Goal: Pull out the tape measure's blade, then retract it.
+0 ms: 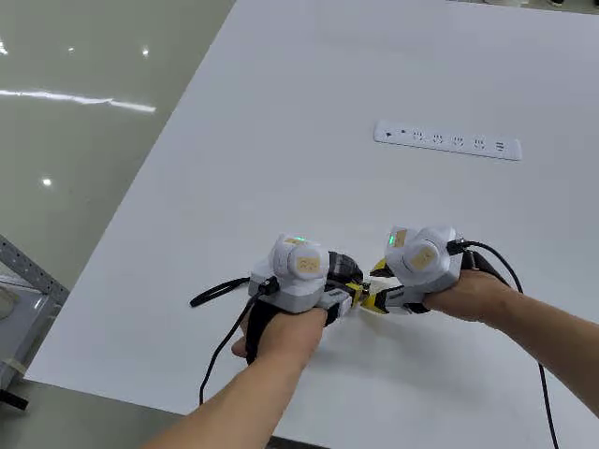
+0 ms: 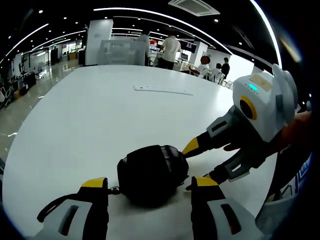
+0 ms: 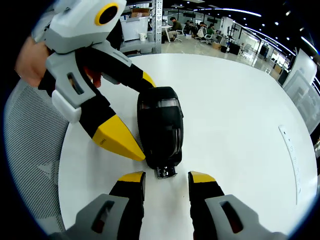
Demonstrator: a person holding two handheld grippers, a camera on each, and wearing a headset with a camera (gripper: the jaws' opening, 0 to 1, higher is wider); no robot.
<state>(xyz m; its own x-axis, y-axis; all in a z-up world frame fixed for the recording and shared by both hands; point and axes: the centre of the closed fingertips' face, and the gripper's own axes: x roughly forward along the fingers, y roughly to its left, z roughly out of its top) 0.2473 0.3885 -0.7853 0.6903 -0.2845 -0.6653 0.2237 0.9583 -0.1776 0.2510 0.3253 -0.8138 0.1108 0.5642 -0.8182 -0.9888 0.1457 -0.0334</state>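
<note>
Yellow-tipped left gripper (image 2: 150, 182) is spread wide around the black tape measure (image 2: 152, 172) lying on the white table (image 2: 90, 115). Facing it, the right gripper (image 3: 166, 176) has jaws parted either side of the blade's hook (image 3: 165, 172).

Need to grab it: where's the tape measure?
Head view: the tape measure lies on the white table near its front edge, between the left hand-held gripper and the right hand-held gripper.

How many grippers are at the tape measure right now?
2: the left gripper flanks the tape measure body; the right gripper faces its blade hook, jaws open.
</note>
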